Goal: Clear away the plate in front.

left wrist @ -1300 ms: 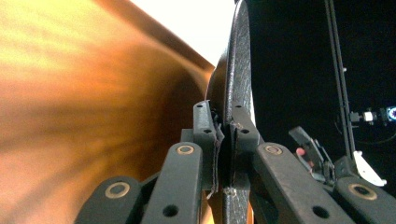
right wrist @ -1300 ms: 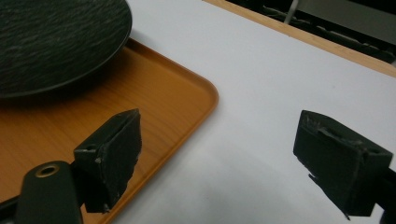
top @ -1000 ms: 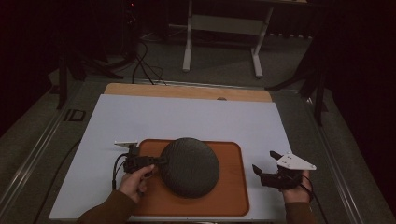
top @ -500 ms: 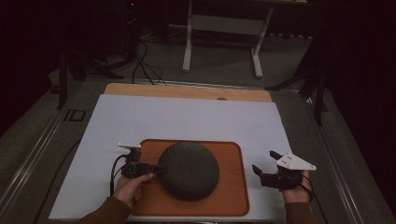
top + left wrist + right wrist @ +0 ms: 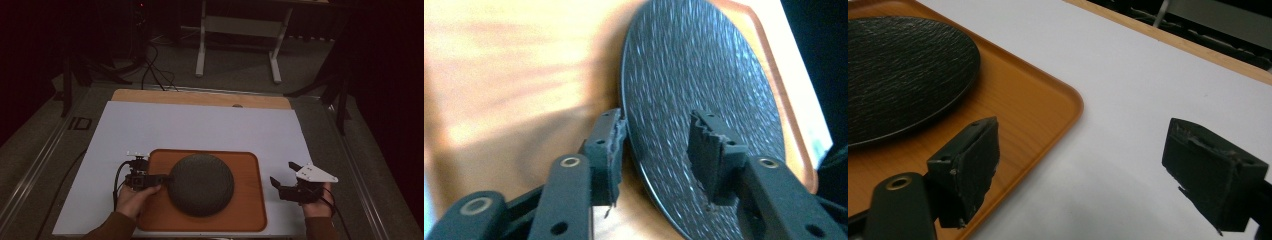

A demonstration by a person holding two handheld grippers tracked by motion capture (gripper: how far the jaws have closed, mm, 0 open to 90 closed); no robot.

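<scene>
A dark, textured round plate [image 5: 201, 184] lies on an orange-brown wooden tray [image 5: 247, 210] at the near middle of the table. My left gripper [image 5: 167, 177] reaches in from the left, at the plate's left edge. In the left gripper view the plate's [image 5: 704, 75] rim runs between the jaws of that gripper [image 5: 655, 130]. One pad touches the rim from the tray's [image 5: 499, 75] side and the other stands over the plate's top with a gap. My right gripper [image 5: 281, 172] hovers open to the right of the tray, with nothing between its jaws [image 5: 1080, 140].
A white sheet [image 5: 200, 130] covers the table, and a wooden strip [image 5: 200, 97] shows along its far edge. Beyond the table are a dark floor, cables and a white stand [image 5: 237, 30]. In the right gripper view the tray's corner [image 5: 1033, 105] and the plate [image 5: 898, 65] lie to the left.
My left hand has drawn slightly toward the near edge, still at the plate's left rim. The plate's left edge has crept a little leftward. The right gripper has stayed put.
</scene>
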